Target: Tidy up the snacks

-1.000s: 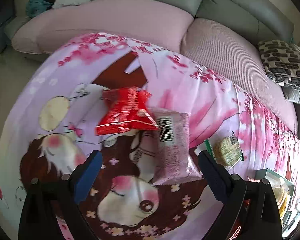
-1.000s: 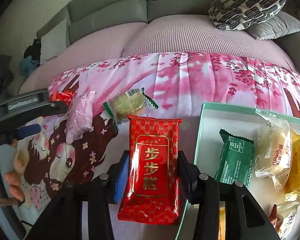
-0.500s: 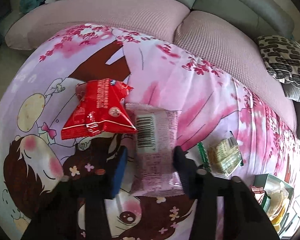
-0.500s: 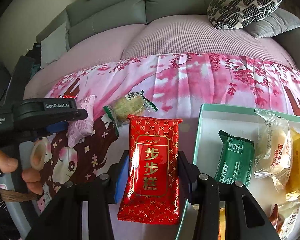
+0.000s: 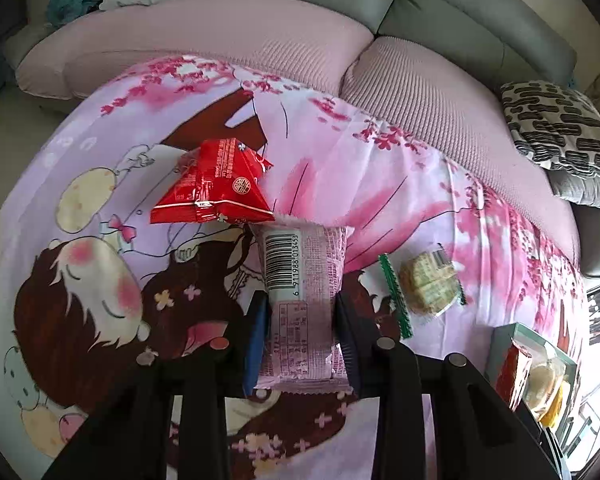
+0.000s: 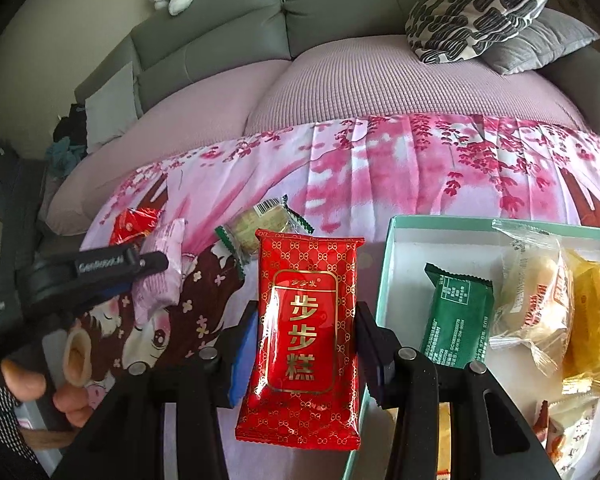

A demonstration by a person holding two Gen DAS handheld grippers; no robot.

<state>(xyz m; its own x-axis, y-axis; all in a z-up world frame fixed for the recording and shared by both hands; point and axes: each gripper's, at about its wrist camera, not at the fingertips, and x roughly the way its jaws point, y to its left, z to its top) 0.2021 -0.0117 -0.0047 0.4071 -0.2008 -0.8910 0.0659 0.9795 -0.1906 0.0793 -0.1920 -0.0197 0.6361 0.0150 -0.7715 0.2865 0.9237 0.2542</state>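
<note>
My left gripper (image 5: 302,312) is shut on a pale pink snack packet (image 5: 304,280) with a barcode, its pads pressing both long sides. From the right wrist view the same gripper (image 6: 156,260) grips the pink packet (image 6: 160,276) at the left. My right gripper (image 6: 306,320) is shut on a red packet with gold characters (image 6: 304,328), held beside the teal box (image 6: 388,264). A red triangular packet (image 5: 212,184) and a green-edged biscuit packet (image 5: 424,284) lie on the pink cartoon cloth (image 5: 400,200).
The teal box holds a green packet (image 6: 456,316), a clear-wrapped pastry (image 6: 536,292) and yellow snacks (image 6: 592,308). A sofa with pink seat covers (image 6: 380,80) and a patterned cushion (image 6: 476,8) runs behind the cloth. A person's hand (image 6: 40,384) holds the left gripper's handle.
My left gripper came forward over the pink packet and its wide-open jaws shut onto the packet's sides. The right gripper kept its hold on the red packet and stayed in place.
</note>
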